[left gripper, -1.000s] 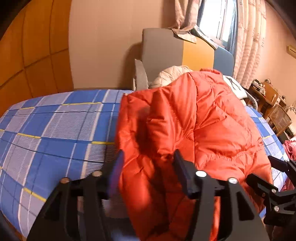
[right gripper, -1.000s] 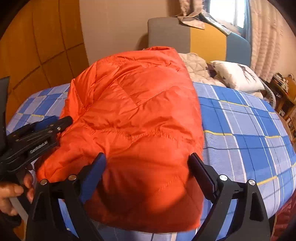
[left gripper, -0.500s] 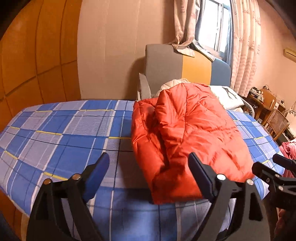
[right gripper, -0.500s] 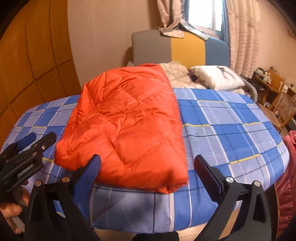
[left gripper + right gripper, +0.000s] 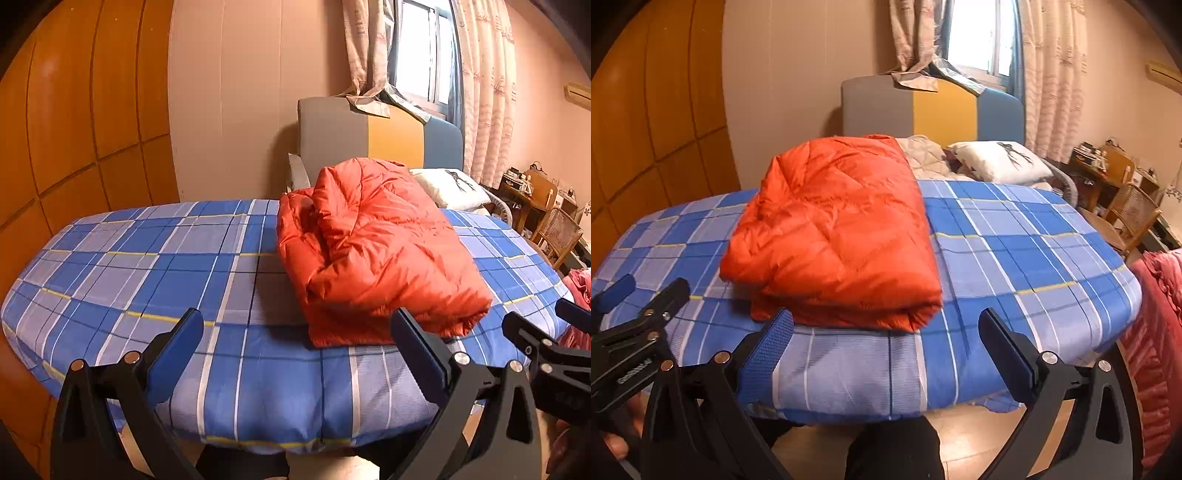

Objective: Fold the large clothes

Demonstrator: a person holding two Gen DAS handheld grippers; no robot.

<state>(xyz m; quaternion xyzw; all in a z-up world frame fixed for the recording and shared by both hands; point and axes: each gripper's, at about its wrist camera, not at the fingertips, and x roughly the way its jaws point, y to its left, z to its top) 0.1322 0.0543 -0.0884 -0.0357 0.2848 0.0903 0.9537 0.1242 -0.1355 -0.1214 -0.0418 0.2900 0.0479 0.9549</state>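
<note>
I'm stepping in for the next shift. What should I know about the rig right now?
Left claw: jaws opening, nothing between them, clear of the jacket.
Right claw: open, empty, also short of the jacket.
Jacket: orange, folded into a compact bundle on the plaid bed, near its front edge.
Done: the fold looks complete.
Left: probably only a check or tidying; nothing else to fold is clearly in view.

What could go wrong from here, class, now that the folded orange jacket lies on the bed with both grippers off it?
1. The puffy orange jacket may spring open; the left gripper, jaws opening, and the open right gripper hold nothing down.
2. Its near edge lies close to the edge of the bed, so a nudge could slide it off.
</note>
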